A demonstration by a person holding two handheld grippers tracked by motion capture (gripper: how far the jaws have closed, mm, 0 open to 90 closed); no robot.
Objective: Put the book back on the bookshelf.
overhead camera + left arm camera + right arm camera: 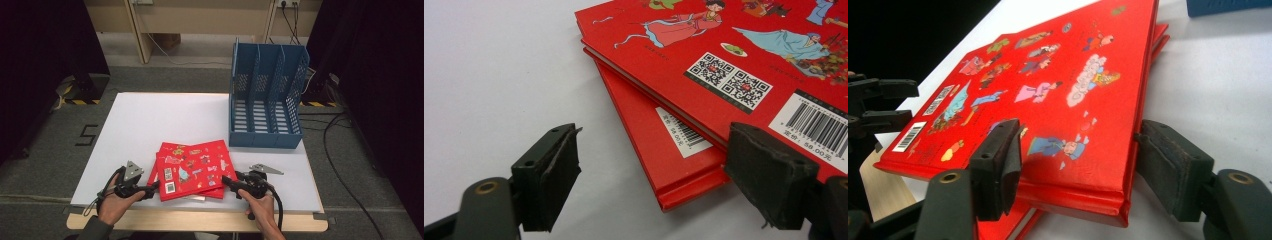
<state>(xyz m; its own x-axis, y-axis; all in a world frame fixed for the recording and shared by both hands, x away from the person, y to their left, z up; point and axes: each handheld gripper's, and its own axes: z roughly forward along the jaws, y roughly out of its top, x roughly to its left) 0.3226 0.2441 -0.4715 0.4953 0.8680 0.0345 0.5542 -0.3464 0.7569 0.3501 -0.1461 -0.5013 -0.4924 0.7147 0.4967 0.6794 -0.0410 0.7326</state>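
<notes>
A stack of red picture books (192,170) lies near the table's front edge, the top one showing cartoon figures, QR codes and a barcode. My left gripper (150,191) is at the stack's front left corner. In the left gripper view it (659,180) stands open, with the lower book's corner (674,175) between the jaws and the right pad against the top book (724,45). My right gripper (226,180) is at the stack's front right corner. It (1085,165) is open, with the top book's corner (1083,95) between its jaws, one above the cover and one beside the spine.
A blue three-slot file rack (267,100) stands at the back right of the white table (165,120). The table's wooden front edge (200,220) is just behind the grippers. Cables lie on the floor to the right.
</notes>
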